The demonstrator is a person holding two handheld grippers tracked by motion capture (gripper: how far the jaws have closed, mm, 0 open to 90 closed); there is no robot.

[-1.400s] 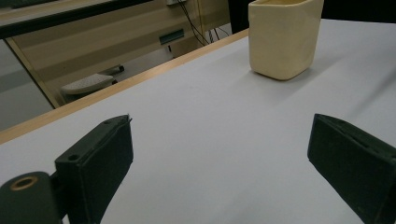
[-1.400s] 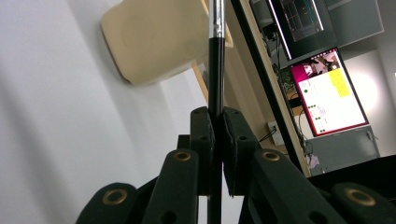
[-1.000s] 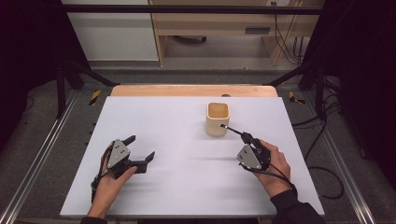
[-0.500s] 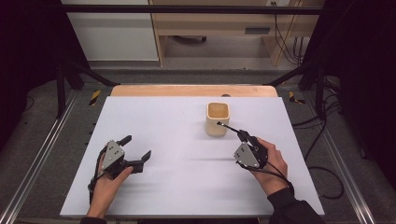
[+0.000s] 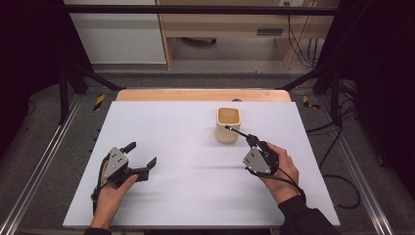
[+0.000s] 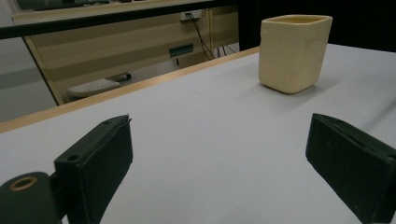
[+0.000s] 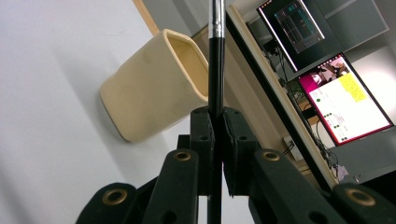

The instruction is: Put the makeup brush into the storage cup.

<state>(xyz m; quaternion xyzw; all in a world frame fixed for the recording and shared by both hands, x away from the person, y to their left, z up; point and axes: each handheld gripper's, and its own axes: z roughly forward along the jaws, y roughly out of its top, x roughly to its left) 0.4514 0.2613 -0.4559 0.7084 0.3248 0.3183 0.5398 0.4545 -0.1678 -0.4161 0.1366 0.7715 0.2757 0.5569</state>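
A cream square-sided cup (image 5: 228,125) stands upright on the white table top (image 5: 195,196), right of the middle. My right gripper (image 5: 251,140) is just right of and in front of it, shut on a thin black stick (image 5: 237,132) with a silver band, whose far tip reaches the cup's near rim. In the right gripper view the jaws (image 7: 215,126) pinch the stick (image 7: 215,70) beside the cup (image 7: 149,88). My left gripper (image 5: 142,153) rests at the front left, open and holding nothing. Its view shows the pads (image 6: 98,163) wide apart and the cup (image 6: 294,51) far off.
A wooden strip (image 5: 195,94) runs along the table's far edge. Metal rails (image 5: 44,161) flank both sides, and cables (image 5: 337,186) lie on the floor at the right. Bare white surface stretches between the two hands.
The right gripper has shifted slightly up and left, bringing the stick's tip closer to the cup. The left hand has stayed about where it was.
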